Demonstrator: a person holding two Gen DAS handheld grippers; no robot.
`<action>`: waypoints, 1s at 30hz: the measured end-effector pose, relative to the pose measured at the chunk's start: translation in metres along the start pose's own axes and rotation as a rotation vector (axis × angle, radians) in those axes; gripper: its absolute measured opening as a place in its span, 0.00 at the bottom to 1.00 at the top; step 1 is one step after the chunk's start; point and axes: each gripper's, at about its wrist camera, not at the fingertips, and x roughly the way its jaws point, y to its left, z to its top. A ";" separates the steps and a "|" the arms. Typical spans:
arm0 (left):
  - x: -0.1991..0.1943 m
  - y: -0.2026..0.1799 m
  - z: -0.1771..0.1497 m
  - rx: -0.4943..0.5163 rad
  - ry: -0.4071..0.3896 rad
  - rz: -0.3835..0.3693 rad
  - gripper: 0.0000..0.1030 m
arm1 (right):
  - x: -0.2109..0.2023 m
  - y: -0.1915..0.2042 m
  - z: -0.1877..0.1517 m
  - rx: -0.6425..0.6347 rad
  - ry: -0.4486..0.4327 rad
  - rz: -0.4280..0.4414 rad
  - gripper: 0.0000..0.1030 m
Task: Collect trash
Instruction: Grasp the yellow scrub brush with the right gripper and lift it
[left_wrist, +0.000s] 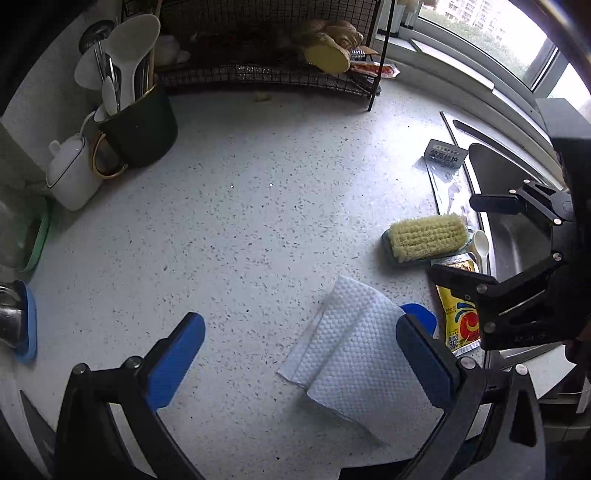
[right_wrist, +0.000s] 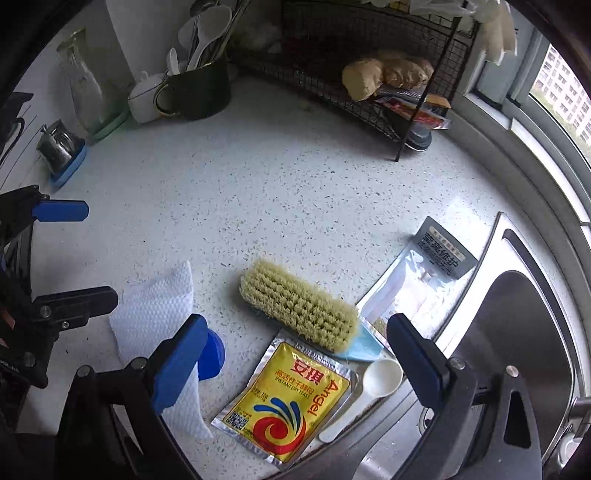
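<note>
The left gripper (left_wrist: 301, 350) hangs over the counter (left_wrist: 240, 221) with its jaws wide apart, nothing between them; a folded paper towel (left_wrist: 354, 350) lies flat just inside its right finger, beside a blue cap (left_wrist: 421, 315). The right gripper (right_wrist: 295, 345) is likewise spread and empty, above a yellow yeast packet (right_wrist: 284, 402) and a white spoon (right_wrist: 380, 378) by the sink (right_wrist: 517, 350). A brush (right_wrist: 299, 304) lies bristles up, touching the packet, with a clear sachet (right_wrist: 413, 288) beyond it
</note>
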 end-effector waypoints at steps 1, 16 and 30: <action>0.004 0.002 0.002 0.001 0.008 -0.004 1.00 | 0.008 0.000 0.002 -0.017 0.020 -0.002 0.86; 0.026 0.022 0.008 -0.022 0.070 -0.038 1.00 | 0.042 0.030 0.023 -0.184 0.066 0.071 0.45; -0.013 0.004 0.042 0.041 -0.014 -0.087 1.00 | -0.009 0.019 0.041 0.028 -0.076 0.037 0.32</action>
